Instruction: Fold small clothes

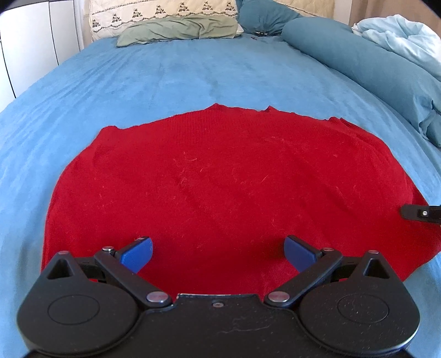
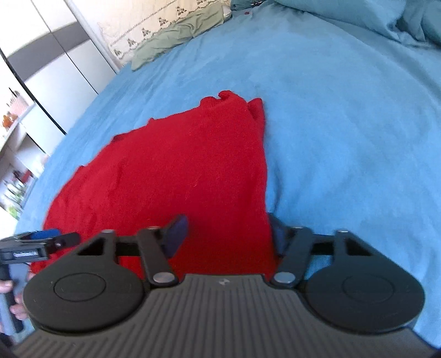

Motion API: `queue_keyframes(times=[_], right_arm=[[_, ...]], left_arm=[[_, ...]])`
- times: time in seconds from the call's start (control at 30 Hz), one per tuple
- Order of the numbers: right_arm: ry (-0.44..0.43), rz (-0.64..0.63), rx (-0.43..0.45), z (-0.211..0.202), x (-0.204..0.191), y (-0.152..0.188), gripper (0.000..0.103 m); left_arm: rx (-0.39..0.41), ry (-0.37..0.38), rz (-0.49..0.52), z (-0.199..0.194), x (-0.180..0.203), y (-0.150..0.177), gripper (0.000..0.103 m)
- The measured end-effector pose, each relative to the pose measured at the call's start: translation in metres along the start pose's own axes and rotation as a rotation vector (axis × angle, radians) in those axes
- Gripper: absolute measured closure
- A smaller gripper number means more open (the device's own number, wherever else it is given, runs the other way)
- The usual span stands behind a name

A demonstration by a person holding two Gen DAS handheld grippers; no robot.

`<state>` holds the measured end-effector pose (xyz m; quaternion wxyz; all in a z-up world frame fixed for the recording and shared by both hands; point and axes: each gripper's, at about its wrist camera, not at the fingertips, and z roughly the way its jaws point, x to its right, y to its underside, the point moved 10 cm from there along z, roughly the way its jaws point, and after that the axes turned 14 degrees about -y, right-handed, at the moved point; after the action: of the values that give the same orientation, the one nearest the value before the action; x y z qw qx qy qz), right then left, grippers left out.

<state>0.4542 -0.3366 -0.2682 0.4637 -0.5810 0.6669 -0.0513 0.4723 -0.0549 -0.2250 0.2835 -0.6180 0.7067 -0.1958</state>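
Observation:
A red knit sweater (image 1: 220,176) lies spread flat on the blue bedspread (image 1: 193,71). My left gripper (image 1: 217,250) is open just above the sweater's near hem, its blue pads apart and holding nothing. My right gripper (image 2: 228,234) is open over the sweater's right edge (image 2: 193,165); its left pad is over the red cloth and its right pad is partly hidden behind the cloth's edge. The tip of the right gripper shows at the right side of the left wrist view (image 1: 419,213). The left gripper shows at the lower left of the right wrist view (image 2: 41,239).
A green pillow (image 1: 179,30) and a cream patterned pillow (image 1: 162,11) lie at the head of the bed. A teal bolster (image 1: 358,57) and a pale blue duvet (image 1: 399,35) lie along the right side. White wardrobe doors (image 1: 33,33) stand to the left.

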Motion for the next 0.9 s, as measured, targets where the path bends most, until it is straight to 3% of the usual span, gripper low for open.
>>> queue_keyframes(times=[0.03,0.13,0.27,0.4,0.5,0.63,0.7,0.8,0.87,0.9], right_arm=[[0.006,-0.004,-0.004,0.001,-0.001,-0.001,0.058],[0.027,0.032,-0.011,0.002,0.0,-0.006,0.076],[0.025,0.006,-0.007,-0.007,-0.033,-0.033,0.078],[-0.082,-0.079,0.0,-0.006,-0.124,-0.08,0.078],[-0.17,-0.186,-0.057,0.024,-0.212,-0.093,0.078],[-0.273,-0.362,-0.218,0.099,-0.322,-0.047,0.078],[-0.248,-0.4,-0.333,0.142,-0.345,-0.004,0.078],[-0.159,-0.456,-0.488,0.196,-0.349,0.059,0.076],[-0.128,-0.498,-0.471,0.206,-0.35,0.07,0.068],[-0.142,-0.5,-0.459,0.204,-0.354,0.07,0.05]], left_arm=[[-0.001,0.001,-0.002,0.001,-0.001,0.001,0.0],[-0.006,0.005,0.006,0.005,0.0,0.004,0.0],[-0.013,0.012,0.003,0.006,-0.002,0.0,0.0],[0.006,0.029,-0.036,-0.008,-0.019,-0.002,0.0],[0.027,0.011,-0.032,-0.026,-0.043,0.003,0.0],[0.051,-0.013,-0.03,-0.048,-0.084,0.021,0.0],[0.036,-0.018,-0.034,-0.053,-0.103,0.038,0.0],[0.037,-0.021,-0.025,-0.06,-0.123,0.06,0.0],[0.042,-0.008,-0.027,-0.065,-0.132,0.071,0.0],[0.043,0.007,-0.035,-0.067,-0.135,0.075,0.0]])
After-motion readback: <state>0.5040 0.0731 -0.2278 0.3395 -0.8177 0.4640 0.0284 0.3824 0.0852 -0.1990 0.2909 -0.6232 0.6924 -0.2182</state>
